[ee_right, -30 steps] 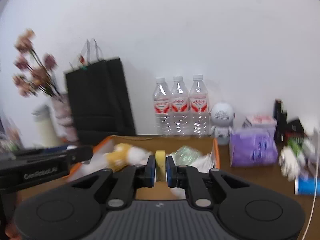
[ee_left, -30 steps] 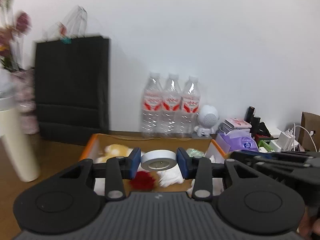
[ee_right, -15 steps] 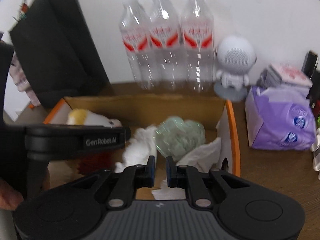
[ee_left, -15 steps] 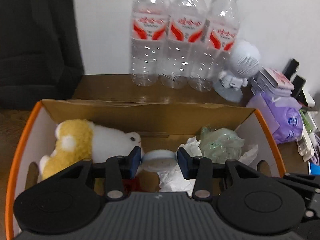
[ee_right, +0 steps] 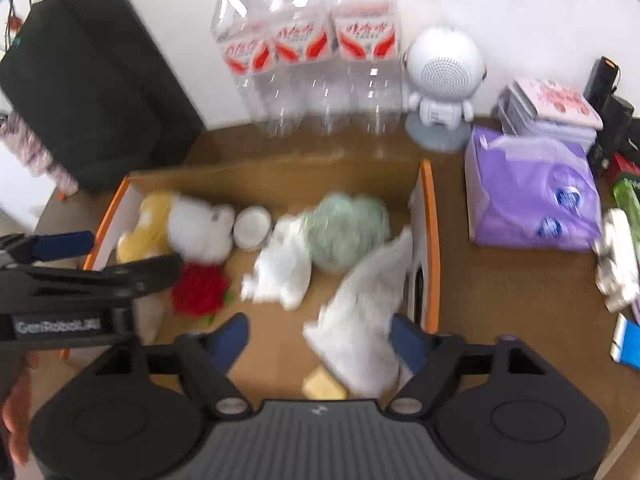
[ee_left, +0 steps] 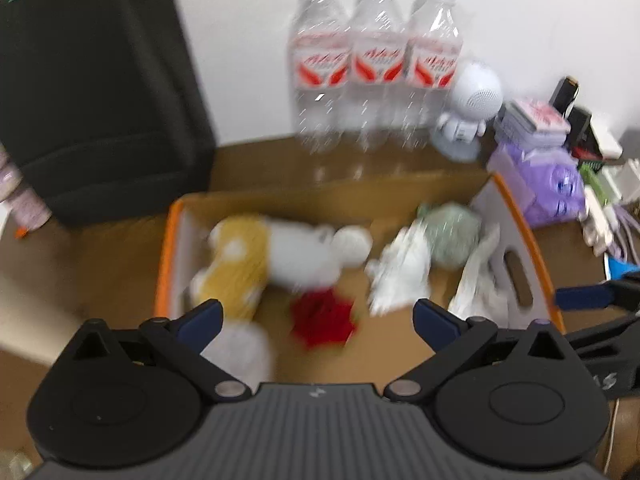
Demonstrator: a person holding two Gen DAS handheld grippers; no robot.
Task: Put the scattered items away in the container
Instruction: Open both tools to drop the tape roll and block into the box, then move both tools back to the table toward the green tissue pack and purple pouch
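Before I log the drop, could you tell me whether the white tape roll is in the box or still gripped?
In the box: the white tape roll lies beside the plush toy, and the opening left gripper holds nothing.

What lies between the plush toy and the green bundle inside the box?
A white tape roll and crumpled white paper, seen in the right wrist view.

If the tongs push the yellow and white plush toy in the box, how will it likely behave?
The plush toy looks soft and stuffed, so it would probably squash and flop rather than slide stiffly. It seems light for its size. Lying on its side in the cardboard box, it is unlikely to roll or tip.
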